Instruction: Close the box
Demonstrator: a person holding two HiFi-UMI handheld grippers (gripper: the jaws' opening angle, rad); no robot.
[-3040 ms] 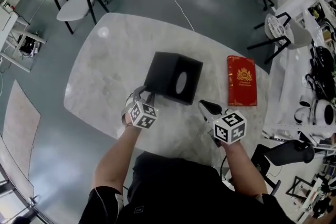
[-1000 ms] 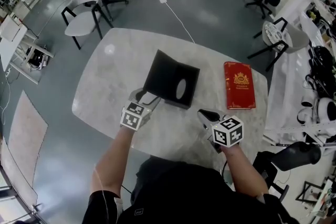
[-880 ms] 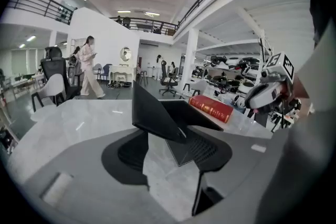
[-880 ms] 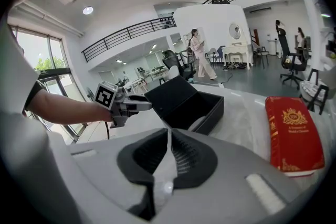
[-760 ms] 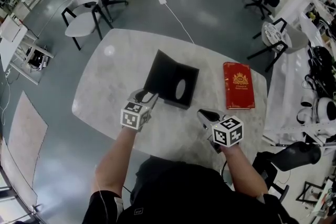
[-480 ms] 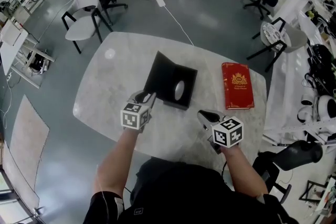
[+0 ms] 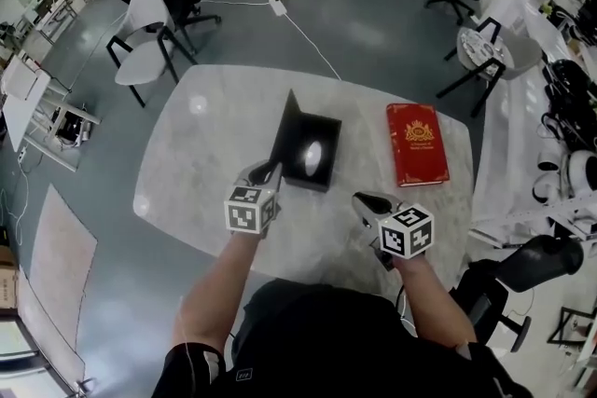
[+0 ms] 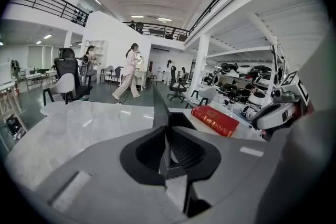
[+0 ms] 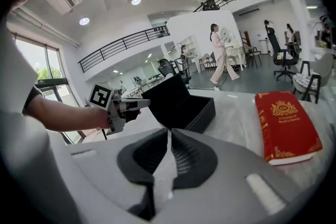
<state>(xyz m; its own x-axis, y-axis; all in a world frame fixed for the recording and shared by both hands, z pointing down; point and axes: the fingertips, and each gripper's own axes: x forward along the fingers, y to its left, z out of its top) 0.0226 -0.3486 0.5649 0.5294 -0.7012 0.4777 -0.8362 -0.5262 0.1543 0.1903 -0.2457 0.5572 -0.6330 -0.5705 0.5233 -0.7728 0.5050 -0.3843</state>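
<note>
The left gripper (image 7: pixel 265 171) had wide jaws a moment ago. Now they are closing on the thin near edge of the lid (image 7: pixel 284 128). The lid leaned back before; now it stands straight up. The box (image 7: pixel 315 156) sits just ahead of this gripper. I think the lid can tip shut next. The right gripper (image 7: pixel 366 201) is closed and empty.
</note>
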